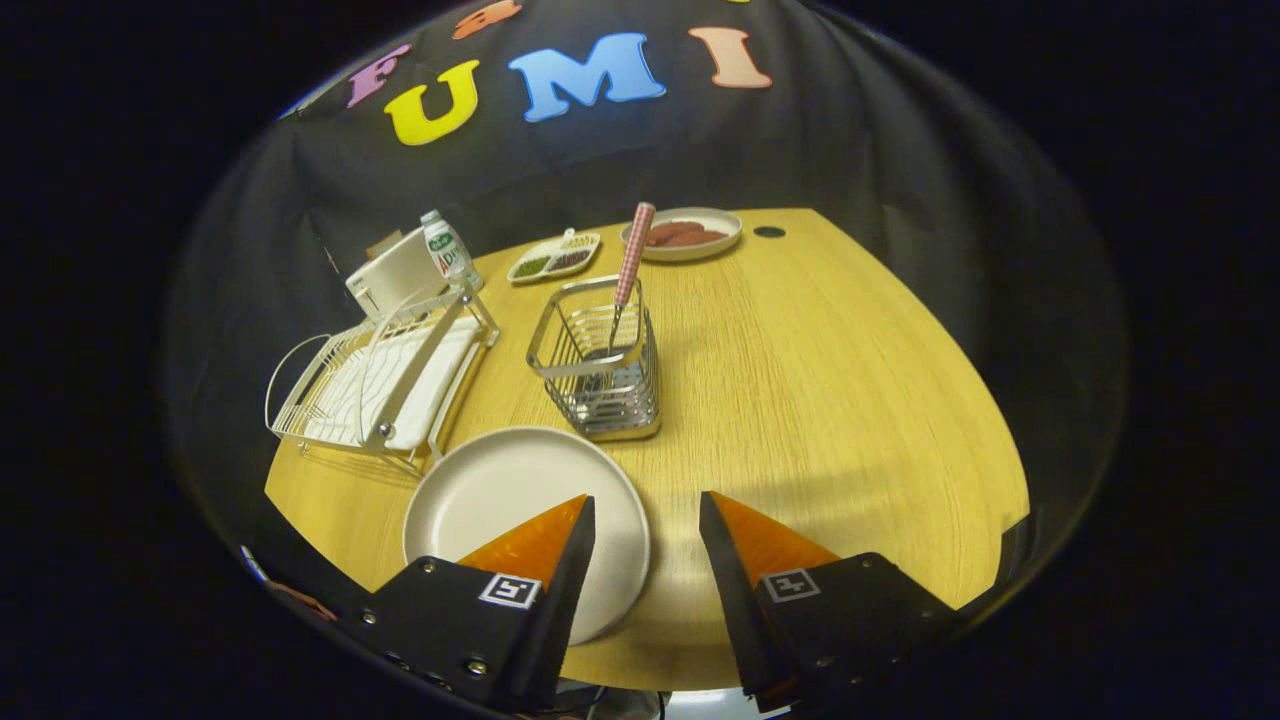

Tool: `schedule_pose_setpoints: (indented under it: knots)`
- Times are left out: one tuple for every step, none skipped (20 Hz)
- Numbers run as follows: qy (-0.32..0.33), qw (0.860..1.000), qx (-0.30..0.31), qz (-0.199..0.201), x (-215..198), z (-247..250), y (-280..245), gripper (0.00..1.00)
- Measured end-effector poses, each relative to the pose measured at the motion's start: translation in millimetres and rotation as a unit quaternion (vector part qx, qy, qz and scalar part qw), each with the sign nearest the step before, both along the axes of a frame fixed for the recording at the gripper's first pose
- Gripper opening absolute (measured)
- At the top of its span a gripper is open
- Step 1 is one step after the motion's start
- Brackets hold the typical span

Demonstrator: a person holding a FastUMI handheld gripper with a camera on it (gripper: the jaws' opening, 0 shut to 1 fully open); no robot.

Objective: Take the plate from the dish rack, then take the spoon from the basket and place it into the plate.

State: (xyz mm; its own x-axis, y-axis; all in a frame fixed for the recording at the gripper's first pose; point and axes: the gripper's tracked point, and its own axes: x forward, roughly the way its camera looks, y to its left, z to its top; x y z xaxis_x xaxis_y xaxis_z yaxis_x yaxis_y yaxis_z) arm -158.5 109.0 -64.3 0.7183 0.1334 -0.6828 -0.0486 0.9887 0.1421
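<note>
The white plate (pixel 500 500) lies flat on the wooden worktop (pixel 820 400), out of the dish rack, with nothing on it. The gripper (pixel 645 515) hangs above the worktop with its fingers spread wide and grasping nothing; one finger (pixel 540 545) overlaps the plate's near right part in the view, while the other stands over bare wood at about 3 o'clock from the plate.

Just beyond the plate, at roughly 1 o'clock from it, stands the wire basket (pixel 600 375), a square metal caddy close to the plate's far rim. The spoon (pixel 630 265) stands in it (bowl down, as far as the wires let one see), its pink patterned handle leaning out above the basket's rim toward 12 o'clock.

At about 10 o'clock from the plate sits the white dish rack (pixel 385 375), its frame tilted and its near foot just beside the plate's rim. Beyond the rack, toward 12 o'clock, a white box-like appliance (pixel 395 275) stands with a small bottle (pixel 447 248) bearing a green label just beside it.

Farther back, near the worktop's far edge, a white divided dish (pixel 553 257) holds dark green and reddish fillings, and at its 3 o'clock a round plate (pixel 683 235) carries reddish-brown pieces. A small dark hole (pixel 769 232) marks the worktop just to the right of that plate.
</note>
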Motion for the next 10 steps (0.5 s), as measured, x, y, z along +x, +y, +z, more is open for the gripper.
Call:
schedule_pose_setpoints:
  knots:
    - [-0.024,1.000,-0.004,0.000,7,16,-4,0.66]
    - [-0.049,0.999,-0.006,0.001,11,32,-8,0.66]
    - [-0.073,0.997,-0.010,0.000,20,48,-12,0.65]
    - [-0.093,0.996,-0.014,0.001,28,61,-14,0.65]
    - [-0.112,0.994,-0.018,0.001,36,73,-17,0.65]
    - [-0.127,0.992,-0.021,0.003,44,82,-17,0.65]
    - [-0.138,0.990,-0.022,0.002,51,90,-18,0.65]
    - [-0.148,0.989,-0.022,0.002,58,95,-19,0.66]
    - [-0.157,0.987,-0.022,0.002,65,100,-19,0.65]
    - [-0.166,0.986,-0.023,-0.002,74,104,-20,0.65]
